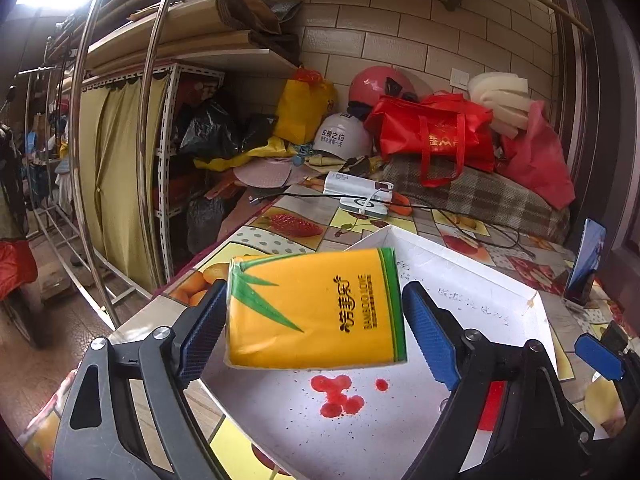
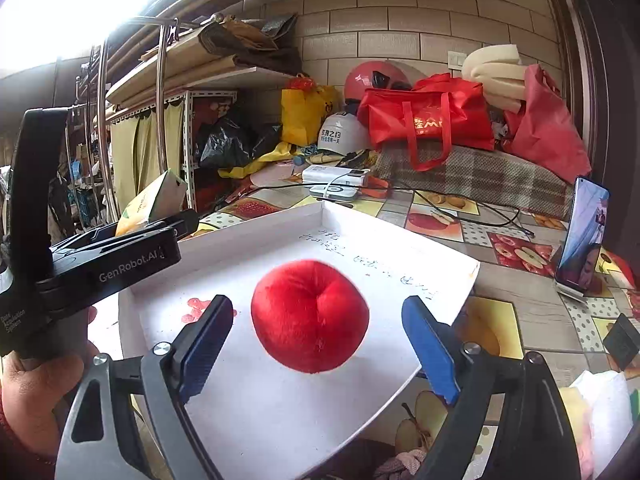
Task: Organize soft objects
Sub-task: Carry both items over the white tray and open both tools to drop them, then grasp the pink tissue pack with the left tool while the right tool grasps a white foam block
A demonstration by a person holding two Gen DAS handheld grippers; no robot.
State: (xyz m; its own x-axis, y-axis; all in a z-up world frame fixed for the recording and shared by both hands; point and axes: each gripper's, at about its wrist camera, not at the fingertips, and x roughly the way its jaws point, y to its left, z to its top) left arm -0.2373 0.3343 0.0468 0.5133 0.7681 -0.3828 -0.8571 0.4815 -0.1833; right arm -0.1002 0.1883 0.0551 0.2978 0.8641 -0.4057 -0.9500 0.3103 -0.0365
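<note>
Yellow tissue pack [image 1: 316, 308] and red plush ball [image 2: 310, 316], unclamped between spread grippers [image 1: 314, 328] [image 2: 318, 340].

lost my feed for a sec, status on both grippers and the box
Left gripper open, tissue pack between its fingers. Right gripper open, red plush ball over white box. Nothing blocking the box.

A fruit-print tablecloth covers the table [image 2: 516, 312]. The shallow white tray [image 2: 256, 240] sits on it; beyond the tray lie white power banks [image 2: 336, 176], right of it a propped phone [image 2: 582, 236].
</note>
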